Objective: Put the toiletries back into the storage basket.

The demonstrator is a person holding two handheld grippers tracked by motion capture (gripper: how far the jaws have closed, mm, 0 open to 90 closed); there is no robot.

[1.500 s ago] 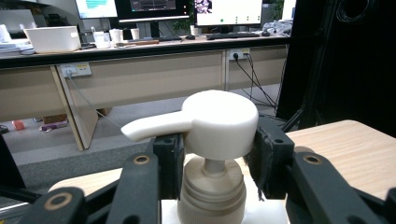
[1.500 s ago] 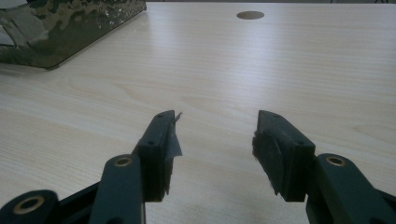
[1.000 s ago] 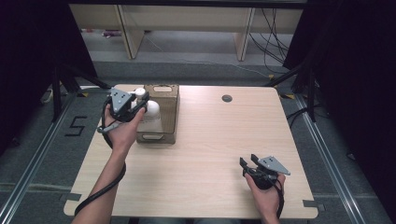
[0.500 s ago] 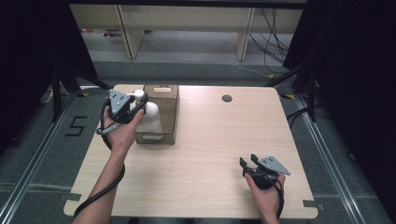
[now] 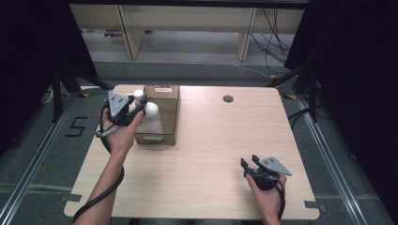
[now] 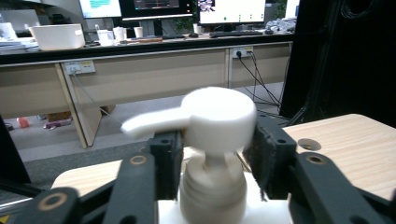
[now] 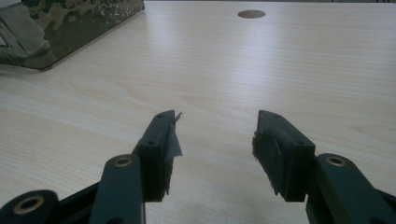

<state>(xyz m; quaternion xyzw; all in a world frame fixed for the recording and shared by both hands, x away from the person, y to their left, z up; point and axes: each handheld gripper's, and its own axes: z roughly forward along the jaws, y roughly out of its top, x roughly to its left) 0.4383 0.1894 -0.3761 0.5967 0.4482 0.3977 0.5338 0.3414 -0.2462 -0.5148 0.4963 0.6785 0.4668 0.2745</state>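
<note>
A white pump bottle (image 5: pixel 150 117) stands upright in the left side of a brown open-topped box (image 5: pixel 164 96) at the table's back left. My left gripper (image 5: pixel 135 102) is at the pump head (image 6: pixel 215 116), one jaw on each side. Its jaws have just been opening. The bottle looks blurred between them and the pads no longer clamp it. My right gripper (image 5: pixel 248 162) rests low over the table near the front right. It is open with nothing between its fingers (image 7: pixel 159 140).
The light wooden table (image 5: pixel 211 140) has a round cable hole (image 5: pixel 228 99) at the back middle. The box's dark wall (image 7: pixel 79 23) lies far left of my right gripper. Shelving and cables are on the floor behind the table.
Both hands have kept their places. The white bottle seems to sit slightly lower in the box than a second ago.
</note>
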